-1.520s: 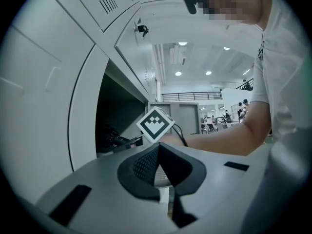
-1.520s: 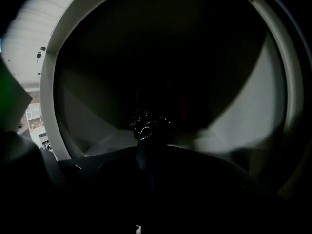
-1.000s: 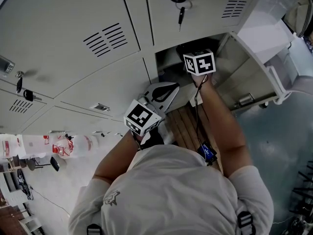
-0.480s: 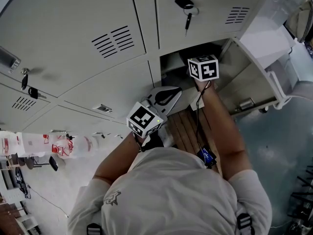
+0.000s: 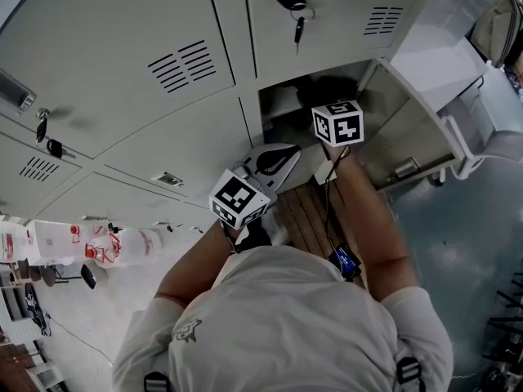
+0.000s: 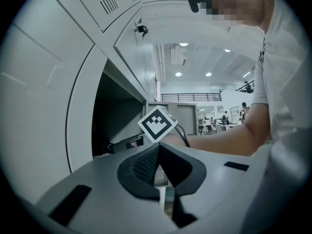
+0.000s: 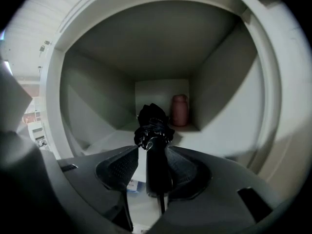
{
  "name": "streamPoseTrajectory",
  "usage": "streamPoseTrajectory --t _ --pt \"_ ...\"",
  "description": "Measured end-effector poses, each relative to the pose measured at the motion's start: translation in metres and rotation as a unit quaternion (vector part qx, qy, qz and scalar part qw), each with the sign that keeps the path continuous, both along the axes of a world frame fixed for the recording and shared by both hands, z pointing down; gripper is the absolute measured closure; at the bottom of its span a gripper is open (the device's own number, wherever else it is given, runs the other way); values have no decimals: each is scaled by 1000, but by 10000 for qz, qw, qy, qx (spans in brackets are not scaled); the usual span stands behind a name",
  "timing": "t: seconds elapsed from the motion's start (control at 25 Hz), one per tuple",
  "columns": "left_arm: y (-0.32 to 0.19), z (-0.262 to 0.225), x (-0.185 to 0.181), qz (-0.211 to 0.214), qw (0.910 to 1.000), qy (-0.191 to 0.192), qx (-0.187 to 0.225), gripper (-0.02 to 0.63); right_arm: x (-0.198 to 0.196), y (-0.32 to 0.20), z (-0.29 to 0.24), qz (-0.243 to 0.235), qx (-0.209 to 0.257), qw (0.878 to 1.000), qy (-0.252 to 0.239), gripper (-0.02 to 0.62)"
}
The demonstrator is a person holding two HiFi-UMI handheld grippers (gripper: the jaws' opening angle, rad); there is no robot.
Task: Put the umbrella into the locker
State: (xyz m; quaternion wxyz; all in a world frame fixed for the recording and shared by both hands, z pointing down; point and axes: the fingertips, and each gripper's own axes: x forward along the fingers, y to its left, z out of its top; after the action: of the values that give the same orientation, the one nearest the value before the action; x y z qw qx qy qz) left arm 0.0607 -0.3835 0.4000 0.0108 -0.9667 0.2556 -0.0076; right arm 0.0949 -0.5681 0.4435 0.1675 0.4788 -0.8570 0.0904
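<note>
**Black folded umbrella [image 7: 153,126] inside the pale grey metal locker [image 7: 161,48]**

Your right gripper [image 7: 148,156] has just been opening its jaws. They stand apart round the umbrella's handle, and its bunched canopy lies on the locker floor, in front of a reddish thing [image 7: 179,110] at the back, possibly a bottle. Your left gripper [image 6: 158,149] hangs outside the locker, jaws together and empty.

No legible text, labels or numbers
</note>
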Motion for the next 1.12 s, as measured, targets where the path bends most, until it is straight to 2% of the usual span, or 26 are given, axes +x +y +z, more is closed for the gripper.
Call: streamPoseTrajectory --t 0.52,0.96,1.12 --pt "31 1 13 60 10000 18 -16 595 24 70 6 29 -33 10000 -64 393" --pt "53 10 11 -38 9996 157 -216 595 36 133 11 105 13 9995 -290 394" --pt "63 8 11 -44 9996 147 -219 595 41 152 -7 139 347 9985 -397 458"
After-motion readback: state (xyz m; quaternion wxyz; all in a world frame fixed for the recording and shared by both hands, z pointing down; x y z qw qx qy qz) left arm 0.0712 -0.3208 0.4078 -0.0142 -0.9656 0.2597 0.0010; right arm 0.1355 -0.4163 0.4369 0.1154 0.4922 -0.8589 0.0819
